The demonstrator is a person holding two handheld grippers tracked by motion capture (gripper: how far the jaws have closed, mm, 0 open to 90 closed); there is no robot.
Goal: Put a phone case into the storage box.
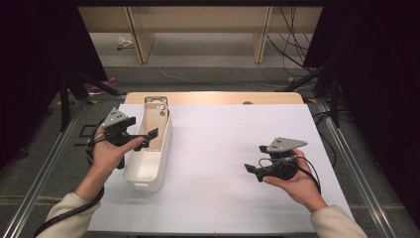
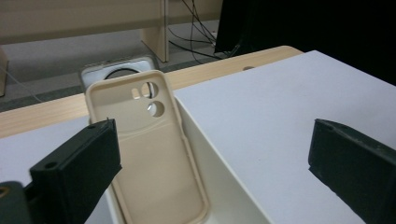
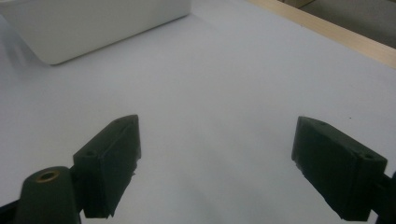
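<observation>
left gripper: jaws spread wide, nothing pinched; held over the left rim of the bin, jaws pointing right across it.
right gripper: jaws spread, nothing between them; held low over the bare sheet on the right side, well apart from the bin, jaws pointing left.
beige soft-plastic phone case: in the bin, propped at a slant, open side facing the left gripper, camera cutouts at the far, upper end; not touched by either jaw.
second, grey-rimmed phone case: just behind the beige one, at the bin's far end.
long white plastic bin: left part of the table, long axis running near to far.
white paper-like sheet: covers most of the light wooden table, whose wood shows along the far edge.
</observation>
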